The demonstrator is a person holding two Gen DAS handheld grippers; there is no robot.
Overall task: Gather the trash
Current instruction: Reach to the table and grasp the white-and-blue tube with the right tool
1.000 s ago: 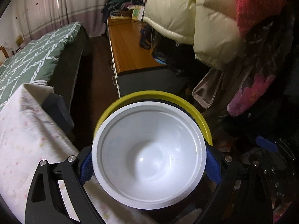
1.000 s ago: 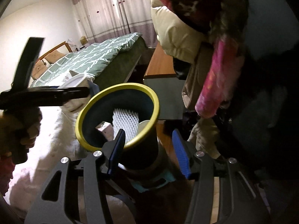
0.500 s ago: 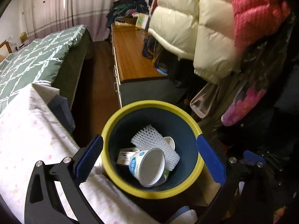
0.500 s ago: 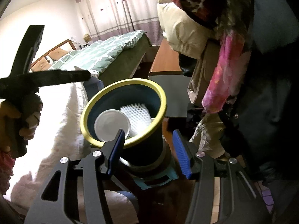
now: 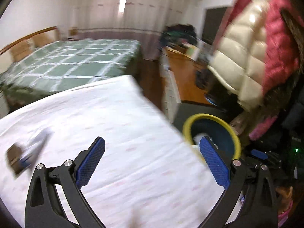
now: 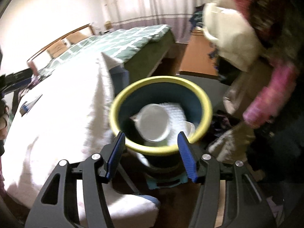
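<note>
A second ago my left gripper [image 5: 152,153] clasped the white cup [image 6: 153,122] over the trash bin [image 6: 160,114]; now it has swung away over the white bedsheet [image 5: 114,123], jaws spread wide with nothing between them, the bin at its right. The cup lies tilted inside the bin, mouth toward the camera, against white foam netting [image 6: 174,110]. My right gripper [image 6: 152,153] hovers just before the yellow rim, jaws apart, holding nothing. A blurred flat item [image 5: 24,155] rests on the sheet.
</note>
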